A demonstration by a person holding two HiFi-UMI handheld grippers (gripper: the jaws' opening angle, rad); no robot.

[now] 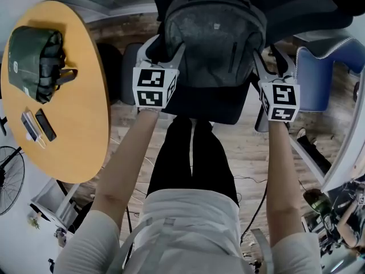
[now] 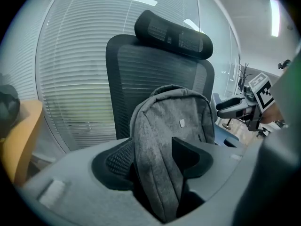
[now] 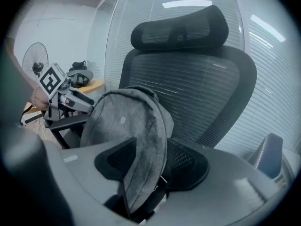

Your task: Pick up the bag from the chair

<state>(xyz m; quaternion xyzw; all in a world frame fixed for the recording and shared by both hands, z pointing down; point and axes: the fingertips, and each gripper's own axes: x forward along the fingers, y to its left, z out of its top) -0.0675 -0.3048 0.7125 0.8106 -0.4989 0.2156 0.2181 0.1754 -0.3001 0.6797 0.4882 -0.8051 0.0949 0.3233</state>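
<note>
The grey bag (image 1: 214, 39) stands upright on the chair (image 1: 202, 104), its back against the mesh backrest and well behind the seat's front edge. The left gripper (image 1: 164, 47) has its jaws wide apart astride the bag's left side, with the fabric edge between the pads. The right gripper (image 1: 269, 61) is just as wide astride the bag's right side. A small pale tag on the bag's front bears no print that I can read. On the round table (image 1: 85, 96) to the left, a green bag (image 1: 34, 61) near the far edge carries a round pale logo, too small to read.
</note>
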